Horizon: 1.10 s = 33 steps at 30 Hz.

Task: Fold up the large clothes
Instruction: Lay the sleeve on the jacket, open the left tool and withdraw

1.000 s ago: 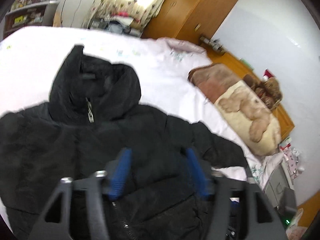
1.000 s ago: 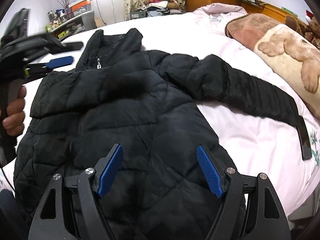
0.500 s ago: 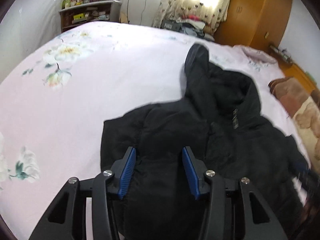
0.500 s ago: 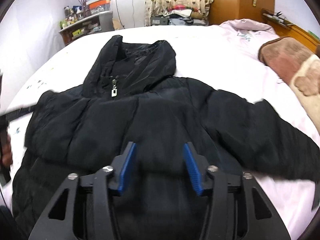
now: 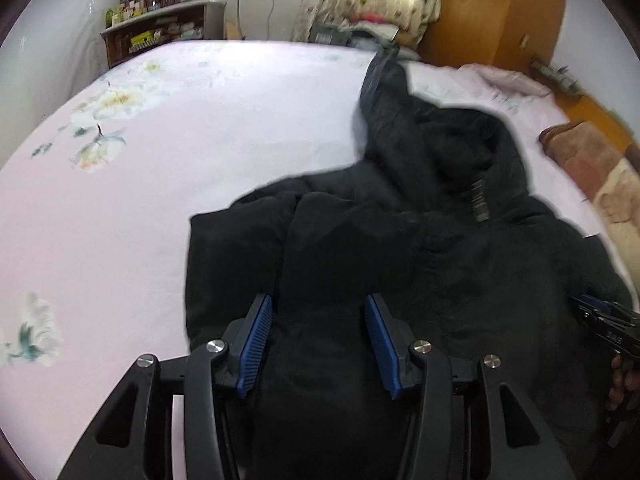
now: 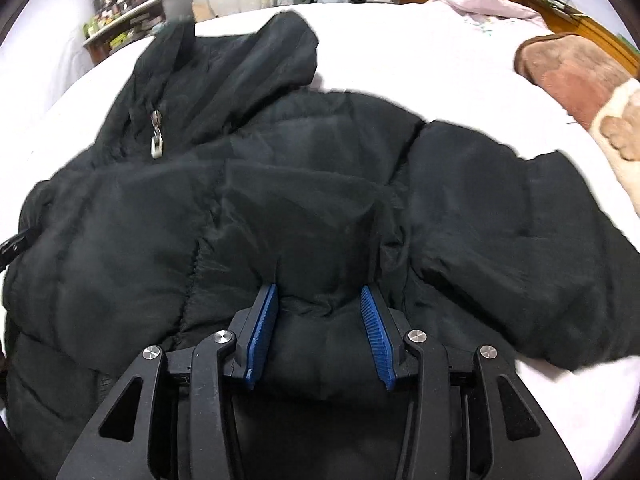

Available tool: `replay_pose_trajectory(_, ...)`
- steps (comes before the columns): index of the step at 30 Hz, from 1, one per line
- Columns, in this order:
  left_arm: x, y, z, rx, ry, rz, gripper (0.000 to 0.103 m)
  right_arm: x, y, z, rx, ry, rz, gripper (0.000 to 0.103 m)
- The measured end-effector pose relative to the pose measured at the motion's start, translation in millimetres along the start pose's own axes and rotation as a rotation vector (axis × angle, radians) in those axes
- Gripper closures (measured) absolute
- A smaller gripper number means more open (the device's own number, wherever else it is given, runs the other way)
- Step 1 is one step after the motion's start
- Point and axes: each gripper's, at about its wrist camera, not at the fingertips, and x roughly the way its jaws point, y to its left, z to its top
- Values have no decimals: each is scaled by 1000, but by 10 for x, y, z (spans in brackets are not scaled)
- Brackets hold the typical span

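Note:
A black puffer jacket (image 5: 460, 240) lies front up on the pink bed sheet (image 5: 160, 160), its hood (image 5: 440, 132) pointing away. My left gripper (image 5: 317, 300) is at the jacket's left shoulder, pads pressed on a bulge of padded fabric. In the right wrist view the jacket (image 6: 140, 240) fills the frame, with the zipper pull (image 6: 157, 148) at the collar. My right gripper (image 6: 319, 288) is shut on a raised fold of the chest, beside the right sleeve (image 6: 500, 220). The right gripper's body (image 5: 608, 328) and a hand show at the left wrist view's right edge.
A brown and cream bear blanket (image 6: 580, 80) lies on the bed's right side. A cluttered shelf (image 5: 160, 32) and a wooden wardrobe (image 5: 500, 8) stand beyond the bed. Bare flowered sheet spreads left of the jacket.
Both pairs of jaws have narrowed from wide apart onto jacket fabric. The left gripper swung over to the jacket's left shoulder and dropped. The right gripper moved up the chest and pinched a fold.

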Motion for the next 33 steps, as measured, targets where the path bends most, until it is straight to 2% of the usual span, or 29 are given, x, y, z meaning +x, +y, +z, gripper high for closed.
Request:
replay_pose_trajectory(2,-197,13,-101,8,-38,-22,52,-207,-36,-56,6,-47,20,59)
replay_pose_trajectory(6,29,48,-326,7,58,16,51,36,-36,-281,-37,45,15,59)
replay_pose_trajectory(9,-152,-15,-323,7,47,57,52,-71,-30,-244,-14,52,3,59)
replay_pose_trajectory(14,-671,-212,-394,42,-1,35,52,-584,55,-385,-29,-13,-6,59)
replay_pose_trajectory(19,-1274,-400,-710,37,-23,1,52,-1319,133,-776,-36,-91,-14,59)
replay_pose_trajectory(25,-1849,-644,-1076,85,-46,-38,48,-1946,248,-1259,-24,-142,-20,59)
replay_pose_trajectory(33,-2294,-797,-1384,76,-56,-81,47,-2491,330,-1584,-12,-165,19,59)
